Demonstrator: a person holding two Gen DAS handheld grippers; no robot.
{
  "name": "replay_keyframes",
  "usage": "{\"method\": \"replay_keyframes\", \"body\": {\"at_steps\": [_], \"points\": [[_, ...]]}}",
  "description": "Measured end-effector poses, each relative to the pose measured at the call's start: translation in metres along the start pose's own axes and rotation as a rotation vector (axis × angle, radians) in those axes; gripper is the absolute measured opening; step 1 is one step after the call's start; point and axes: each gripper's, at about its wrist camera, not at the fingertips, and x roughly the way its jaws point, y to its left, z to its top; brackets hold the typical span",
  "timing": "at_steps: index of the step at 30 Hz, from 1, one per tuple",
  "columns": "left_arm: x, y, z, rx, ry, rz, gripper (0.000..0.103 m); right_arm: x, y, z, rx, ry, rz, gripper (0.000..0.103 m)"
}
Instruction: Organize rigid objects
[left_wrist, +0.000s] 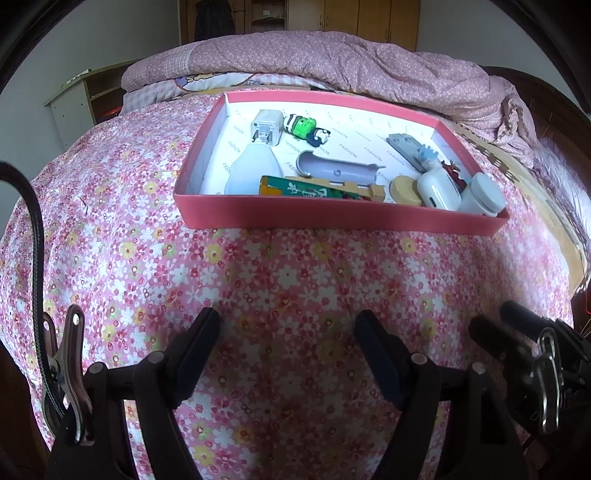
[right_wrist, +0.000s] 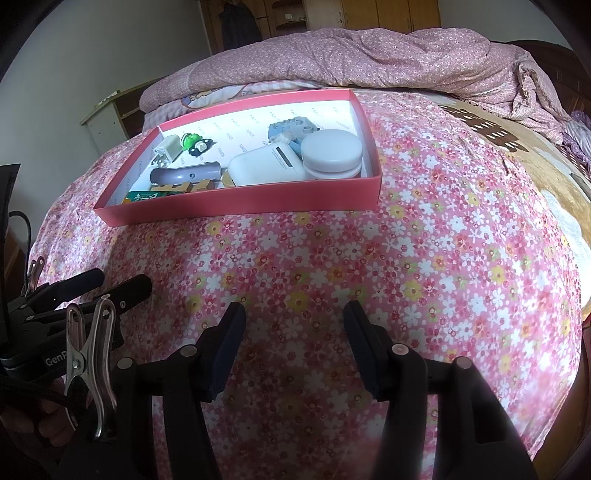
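A shallow pink box (left_wrist: 332, 216) (right_wrist: 236, 205) sits on the floral bedsheet and holds several small rigid objects: a white charger plug (left_wrist: 266, 127) (right_wrist: 168, 149), a green toy (left_wrist: 302, 126) (right_wrist: 189, 140), a grey curved part (left_wrist: 338, 168) (right_wrist: 184, 173), a green packet (left_wrist: 295, 186), a white case (left_wrist: 439, 190) (right_wrist: 267, 166) and a white round jar (left_wrist: 484, 194) (right_wrist: 331, 151). My left gripper (left_wrist: 287, 320) is open and empty, well in front of the box. My right gripper (right_wrist: 294, 311) is open and empty, also in front of the box.
A rumpled pink quilt (left_wrist: 332, 62) (right_wrist: 369, 59) lies behind the box. A brown patterned blanket (right_wrist: 517, 147) covers the bed's right side. A low shelf (left_wrist: 85, 103) stands left of the bed. The other gripper shows at each view's edge.
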Motion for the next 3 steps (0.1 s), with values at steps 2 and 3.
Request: {"method": "replay_keyframes", "body": {"at_steps": [2,3], "points": [[0.0001,0.0001,-0.0002,0.001,0.002,0.000,0.080,0.0002,-0.0002,0.0003,0.002,0.000,-0.001,0.057],[0.0003,0.0001,-0.0003,0.002,0.003,0.000,0.080,0.0000,-0.0001,0.0000,0.000,0.000,0.000,0.057]]}}
